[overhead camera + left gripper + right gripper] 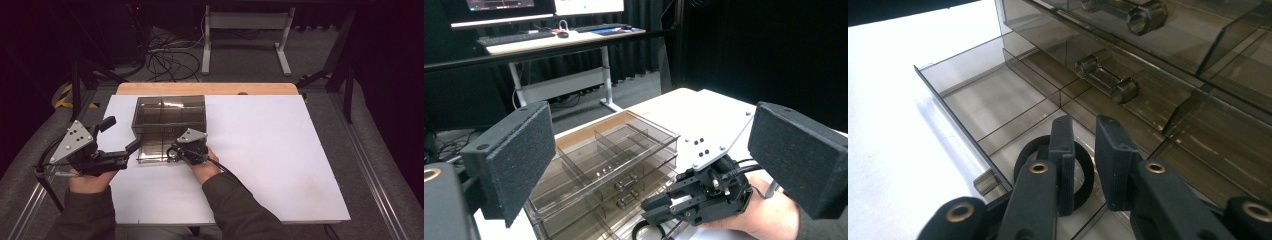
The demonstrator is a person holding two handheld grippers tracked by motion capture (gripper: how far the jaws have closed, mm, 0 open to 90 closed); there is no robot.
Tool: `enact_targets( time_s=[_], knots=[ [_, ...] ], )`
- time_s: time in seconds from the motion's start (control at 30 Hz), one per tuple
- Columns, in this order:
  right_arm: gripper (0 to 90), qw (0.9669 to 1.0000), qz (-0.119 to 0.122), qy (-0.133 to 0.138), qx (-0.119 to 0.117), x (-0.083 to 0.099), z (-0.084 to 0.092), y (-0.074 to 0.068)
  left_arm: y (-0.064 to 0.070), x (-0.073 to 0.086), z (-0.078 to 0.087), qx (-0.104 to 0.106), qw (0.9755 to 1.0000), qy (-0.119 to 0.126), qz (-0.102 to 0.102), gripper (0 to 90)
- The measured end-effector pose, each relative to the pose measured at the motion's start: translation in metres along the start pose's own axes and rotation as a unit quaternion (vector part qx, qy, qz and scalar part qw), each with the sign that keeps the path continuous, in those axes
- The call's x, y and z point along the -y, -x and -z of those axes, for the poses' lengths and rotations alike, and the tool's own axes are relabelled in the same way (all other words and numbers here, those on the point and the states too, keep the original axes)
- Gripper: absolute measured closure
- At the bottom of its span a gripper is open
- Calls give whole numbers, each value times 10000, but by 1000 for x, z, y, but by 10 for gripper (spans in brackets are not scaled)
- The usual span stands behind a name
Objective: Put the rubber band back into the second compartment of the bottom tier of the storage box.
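Note:
A smoky clear drawer cabinet (pixel 169 115) stands on the white table (pixel 260 150), its bottom drawer (pixel 973 100) pulled out toward me. My right gripper (pixel 1085 130) reaches down into that drawer's front compartment. It is shut on the wall of a black ring (pixel 1030 155), with one jaw inside the ring and the other outside. From above, the right gripper (pixel 175 151) sits at the drawer's front right corner. My left gripper (pixel 121 134) hovers left of the cabinet, wide open and empty, its foam pads (pixel 509 160) far apart.
The two upper drawers are shut, each with a clear bar handle (pixel 1105 80). The open drawer has dividers. White table surface stretches right of the cabinet. A desk frame (pixel 245 35) and cables (pixel 170 60) lie on the floor beyond the table.

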State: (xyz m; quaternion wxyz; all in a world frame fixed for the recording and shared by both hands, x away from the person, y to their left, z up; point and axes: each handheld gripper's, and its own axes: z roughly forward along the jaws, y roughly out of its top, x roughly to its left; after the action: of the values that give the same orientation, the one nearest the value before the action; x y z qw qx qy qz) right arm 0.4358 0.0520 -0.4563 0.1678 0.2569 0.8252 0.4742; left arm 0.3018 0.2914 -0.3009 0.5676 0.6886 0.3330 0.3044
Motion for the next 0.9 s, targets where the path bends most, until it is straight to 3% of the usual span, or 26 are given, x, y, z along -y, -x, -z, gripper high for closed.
enact_targets(
  time_s=[0.53,0.73,0.9],
  knots=[
    [667,9998,-74,183,-47,0,10,2,0,-2,3,-27,9999,96,10,61],
    [553,9995,-144,268,-91,0,20,7,0,-2,2,-16,9999,112,-20,61],
    [508,9996,-37,266,-89,0,27,4,1,-3,3,-22,9999,139,-27,61]
  ],
)
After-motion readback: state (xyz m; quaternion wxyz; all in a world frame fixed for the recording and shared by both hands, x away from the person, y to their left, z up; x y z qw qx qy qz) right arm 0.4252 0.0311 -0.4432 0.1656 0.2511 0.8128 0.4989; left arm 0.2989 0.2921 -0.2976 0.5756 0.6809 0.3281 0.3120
